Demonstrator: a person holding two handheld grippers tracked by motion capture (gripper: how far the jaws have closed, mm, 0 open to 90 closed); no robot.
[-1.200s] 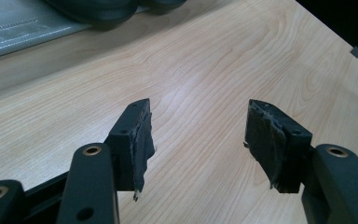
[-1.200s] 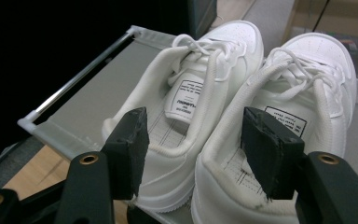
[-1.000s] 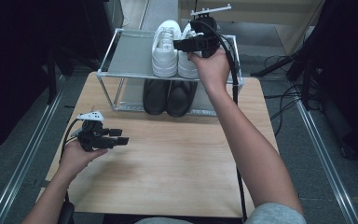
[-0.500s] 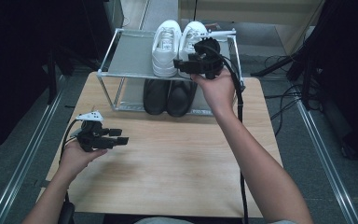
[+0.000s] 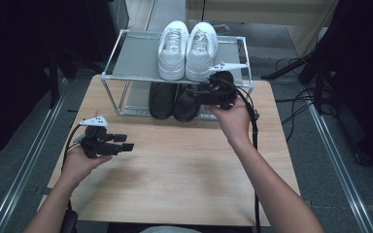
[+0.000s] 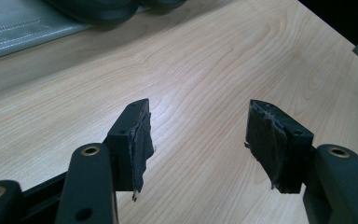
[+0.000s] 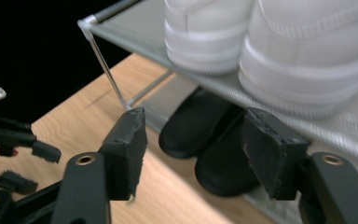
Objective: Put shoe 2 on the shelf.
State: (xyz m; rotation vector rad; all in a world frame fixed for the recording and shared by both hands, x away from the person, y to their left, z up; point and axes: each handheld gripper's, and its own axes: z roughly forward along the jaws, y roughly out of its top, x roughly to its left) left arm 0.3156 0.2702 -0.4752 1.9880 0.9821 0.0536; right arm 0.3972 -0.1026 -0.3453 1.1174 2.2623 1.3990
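Note:
A pair of white sneakers (image 5: 188, 50) stands on the top shelf of a small metal shoe rack (image 5: 126, 60), toes toward me. A pair of black shoes (image 5: 174, 100) sits on the lower shelf. My right gripper (image 5: 194, 92) is open just in front of the rack, level with the black shoes; in the right gripper view (image 7: 193, 149) the black shoes (image 7: 214, 140) lie between its jaws and the white sneakers (image 7: 279, 56) above. My left gripper (image 5: 126, 141) is open over the wooden table at the left, nothing between its jaws (image 6: 198, 140).
The wooden table (image 5: 175, 170) reaches from the rack to the near edge. Cables (image 5: 291, 102) lie on the floor at the right. Metal rails (image 5: 24, 170) run along both sides of the table. Dark surroundings beyond.
My right gripper has come down from the white sneakers on the top shelf to the front of the rack, level with the black shoes. The left gripper has stayed put.

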